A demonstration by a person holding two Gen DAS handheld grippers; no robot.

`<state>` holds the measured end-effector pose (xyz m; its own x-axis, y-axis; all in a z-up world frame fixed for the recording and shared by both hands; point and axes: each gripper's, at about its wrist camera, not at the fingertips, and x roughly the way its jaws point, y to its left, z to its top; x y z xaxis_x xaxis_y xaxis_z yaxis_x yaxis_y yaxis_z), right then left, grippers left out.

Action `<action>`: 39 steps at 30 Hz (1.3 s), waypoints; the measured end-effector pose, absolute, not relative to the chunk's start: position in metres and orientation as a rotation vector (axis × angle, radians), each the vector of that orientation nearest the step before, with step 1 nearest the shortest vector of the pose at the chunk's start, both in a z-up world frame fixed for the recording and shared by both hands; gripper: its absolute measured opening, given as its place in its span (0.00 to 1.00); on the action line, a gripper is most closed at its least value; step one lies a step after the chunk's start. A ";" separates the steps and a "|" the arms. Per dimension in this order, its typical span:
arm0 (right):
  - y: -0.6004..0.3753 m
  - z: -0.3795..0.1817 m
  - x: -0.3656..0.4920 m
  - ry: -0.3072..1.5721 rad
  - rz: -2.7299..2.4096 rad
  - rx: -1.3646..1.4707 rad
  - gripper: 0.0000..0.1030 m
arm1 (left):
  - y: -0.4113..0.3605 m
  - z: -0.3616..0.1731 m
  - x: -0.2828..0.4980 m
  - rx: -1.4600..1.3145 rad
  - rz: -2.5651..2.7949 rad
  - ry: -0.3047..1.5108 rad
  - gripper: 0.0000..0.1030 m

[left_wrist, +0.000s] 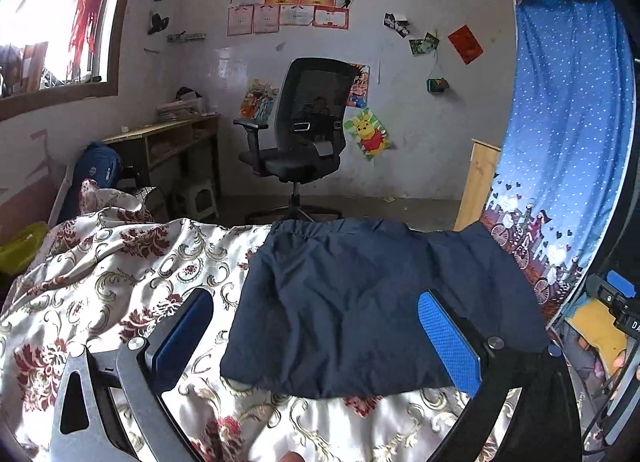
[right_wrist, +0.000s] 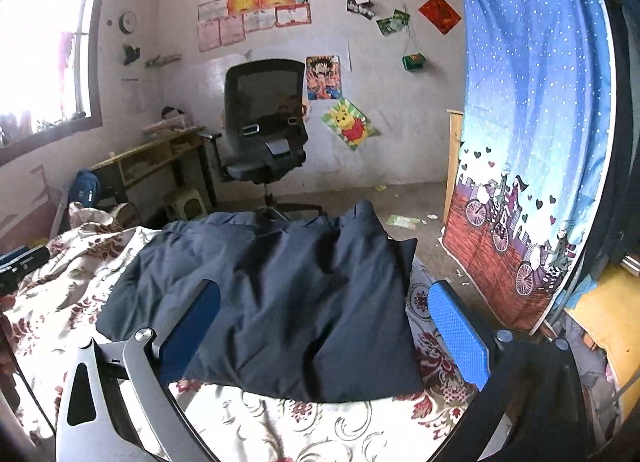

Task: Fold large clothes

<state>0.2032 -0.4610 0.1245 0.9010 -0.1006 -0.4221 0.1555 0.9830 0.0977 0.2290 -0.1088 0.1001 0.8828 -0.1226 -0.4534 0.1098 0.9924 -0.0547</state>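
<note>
Both the left gripper (left_wrist: 316,338) and right gripper (right_wrist: 324,332) hover spread wide and empty above the navy garment (left_wrist: 360,302), folded on the floral bedspread (left_wrist: 120,262); its puffy slack folds may spring apart, or slide off the far edge.

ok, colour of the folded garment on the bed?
Dark navy blue, plain, no pattern: the folded garment shows best in the right wrist view.

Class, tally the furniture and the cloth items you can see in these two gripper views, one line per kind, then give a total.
Office chair: 1
Wooden desk: 1
Plastic stool: 1
Navy folded garment: 1
Floral bedspread: 1
Blue dotted curtain: 1
Total: 6
</note>
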 end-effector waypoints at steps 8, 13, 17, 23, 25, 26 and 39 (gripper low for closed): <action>-0.433 0.134 0.156 0.372 -0.131 0.077 0.99 | -0.115 0.091 0.183 0.009 -0.119 0.426 1.00; -0.416 0.136 0.129 0.346 -0.128 0.062 0.99 | -0.113 0.085 0.158 0.034 -0.143 0.423 1.00; -0.404 0.134 0.110 0.332 -0.131 0.042 0.99 | -0.112 0.086 0.138 0.077 -0.134 0.394 1.00; -0.393 0.130 0.090 0.329 -0.124 0.033 0.99 | -0.105 0.081 0.119 0.084 -0.112 0.384 1.00; -0.391 0.126 0.084 0.333 -0.121 0.048 0.99 | -0.101 0.077 0.116 0.071 -0.111 0.398 1.00; -0.391 0.123 0.082 0.334 -0.121 0.055 0.99 | -0.099 0.075 0.115 0.063 -0.109 0.404 1.00; -0.390 0.088 0.074 0.379 -0.116 0.077 0.99 | -0.095 0.047 0.101 0.089 -0.078 0.417 1.00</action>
